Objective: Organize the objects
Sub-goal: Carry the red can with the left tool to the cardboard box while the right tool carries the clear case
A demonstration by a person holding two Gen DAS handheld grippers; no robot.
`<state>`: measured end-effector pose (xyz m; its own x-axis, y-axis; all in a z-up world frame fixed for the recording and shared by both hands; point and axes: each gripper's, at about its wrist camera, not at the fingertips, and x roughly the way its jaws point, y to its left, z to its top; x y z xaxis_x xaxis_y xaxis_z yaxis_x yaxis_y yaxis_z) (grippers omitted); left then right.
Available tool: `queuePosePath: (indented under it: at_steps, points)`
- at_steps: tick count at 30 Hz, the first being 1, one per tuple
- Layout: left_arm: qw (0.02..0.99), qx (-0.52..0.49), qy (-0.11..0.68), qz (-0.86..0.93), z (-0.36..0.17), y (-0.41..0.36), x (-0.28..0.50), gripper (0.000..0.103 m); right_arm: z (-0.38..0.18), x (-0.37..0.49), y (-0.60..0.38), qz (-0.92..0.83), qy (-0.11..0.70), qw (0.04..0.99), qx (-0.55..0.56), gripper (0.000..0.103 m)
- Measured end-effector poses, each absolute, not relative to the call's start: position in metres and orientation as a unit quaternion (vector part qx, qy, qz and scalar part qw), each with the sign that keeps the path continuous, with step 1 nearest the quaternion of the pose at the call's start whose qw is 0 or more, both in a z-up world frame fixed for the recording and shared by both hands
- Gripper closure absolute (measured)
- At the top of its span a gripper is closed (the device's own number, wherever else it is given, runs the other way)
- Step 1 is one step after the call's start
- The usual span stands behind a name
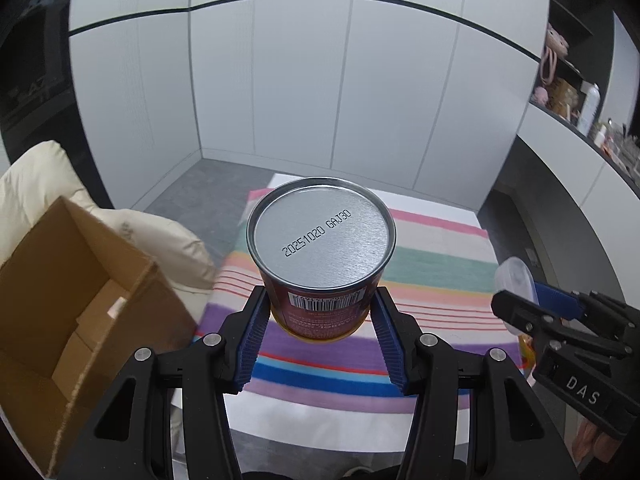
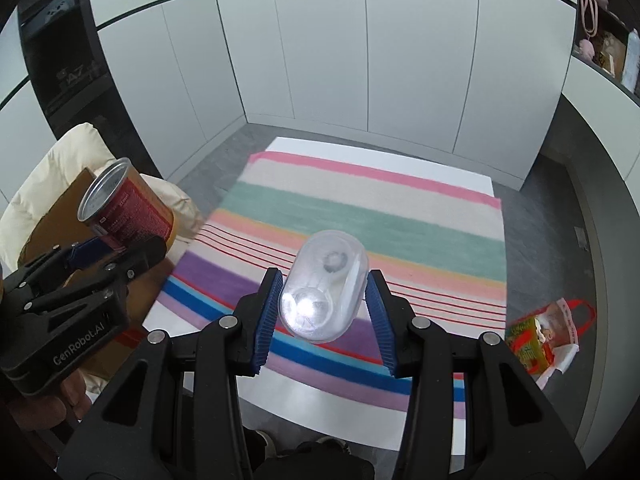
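I am gripping the can (image 1: 320, 256) in my left gripper (image 1: 320, 320), pads clenched on its stiff, slick sidewall above the striped cloth (image 1: 432, 264), right of the cardboard box (image 1: 80, 300). My right gripper (image 2: 322, 312) is pinching the clear plastic container (image 2: 324, 284), probably light and crushable, so gently. Only the right wrist view is showing the snack bag (image 2: 540, 340) beside the cloth.

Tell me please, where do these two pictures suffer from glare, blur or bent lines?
Right wrist view: a bright glare spot burns out the lower part of the clear plastic container; the can at the left edge looks a little soft. Left wrist view: the can's printed date is sharp, with only a mild sheen on its metal end. Both views: the fisheye bends the straight lines of the wall cabinets and darkens the corners.
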<state>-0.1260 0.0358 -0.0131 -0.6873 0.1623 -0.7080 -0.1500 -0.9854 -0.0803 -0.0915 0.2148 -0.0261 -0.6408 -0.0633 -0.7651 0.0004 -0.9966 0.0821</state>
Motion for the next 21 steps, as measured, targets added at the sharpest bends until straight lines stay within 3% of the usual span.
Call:
queuePosePath:
  at_steps: [21]
  points:
    - [-0.007, -0.368, -0.038, 0.929, -0.009, -0.079, -0.112, 0.05, -0.028, -0.121, 0.098, -0.903, 0.019, 0.096, 0.418, 0.058]
